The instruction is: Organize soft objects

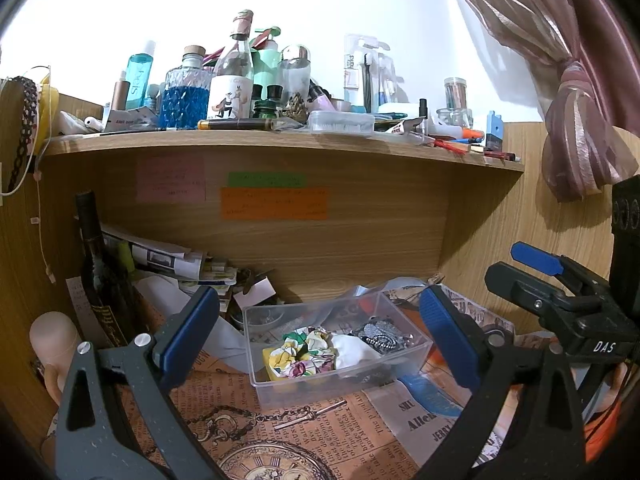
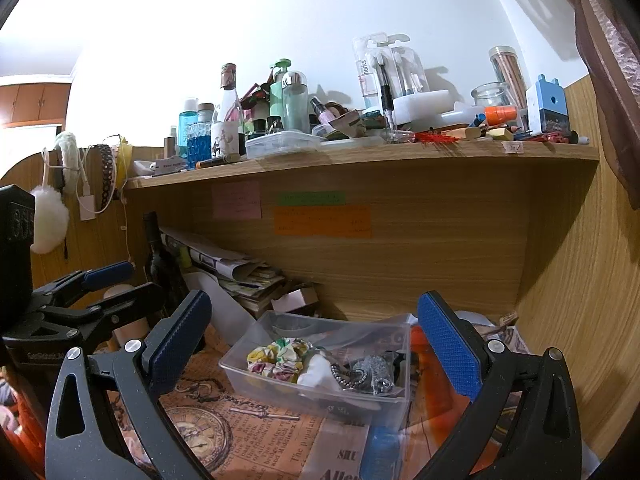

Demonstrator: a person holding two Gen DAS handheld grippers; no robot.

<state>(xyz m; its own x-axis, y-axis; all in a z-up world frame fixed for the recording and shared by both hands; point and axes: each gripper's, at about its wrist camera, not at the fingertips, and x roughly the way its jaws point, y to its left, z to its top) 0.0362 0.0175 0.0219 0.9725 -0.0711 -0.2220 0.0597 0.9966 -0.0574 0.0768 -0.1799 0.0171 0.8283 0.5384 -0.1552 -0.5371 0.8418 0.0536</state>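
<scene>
A clear plastic box (image 1: 280,384) (image 2: 256,380) sits on the newspaper-print desk mat under the shelf. In it lie a floral yellow scrunchie (image 1: 304,354) (image 2: 278,356), a white soft piece (image 1: 354,350) (image 2: 318,372) and a grey sparkly hair piece (image 1: 380,334) (image 2: 372,370). My left gripper (image 1: 320,332) is open and empty, its blue pads either side of the box, held back from it. My right gripper (image 2: 316,340) is open and empty too, framing the same box. The right gripper also shows at the right of the left wrist view (image 1: 560,280), the left gripper at the left of the right wrist view (image 2: 92,292).
A cluttered shelf (image 1: 280,144) (image 2: 360,156) with bottles and pens hangs above. A dark wine bottle (image 1: 100,264) and stacked papers (image 1: 180,264) stand at the back left. A blue comb (image 1: 430,396) lies right of the box. Hairbands and a white puff (image 2: 50,216) hang on the left wall.
</scene>
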